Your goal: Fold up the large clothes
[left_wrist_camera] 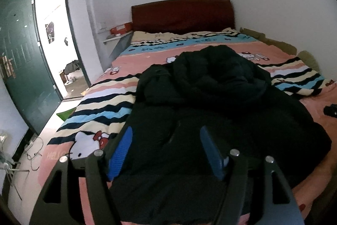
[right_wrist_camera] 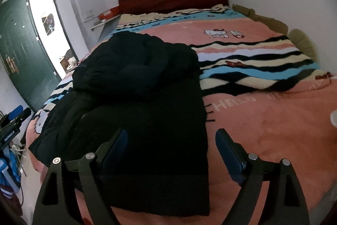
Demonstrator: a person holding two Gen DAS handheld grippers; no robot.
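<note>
Daylight blows out the open doorway [left_wrist_camera: 54, 35], leaving the room dim, the black coat [left_wrist_camera: 210, 98] detailless, and edges fisheye-bent.

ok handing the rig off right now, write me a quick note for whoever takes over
Left gripper: open, holds nothing, poised over the near part of the black coat.
Right gripper: open, empty, straddling the coat's near right edge.
The coat lies on the pink bedspread, its far end bunched in a heap; the right side looks folded to a straight edge.
Left to do: grip the near hem, fold the coat up and neaten the bunched part.
</note>
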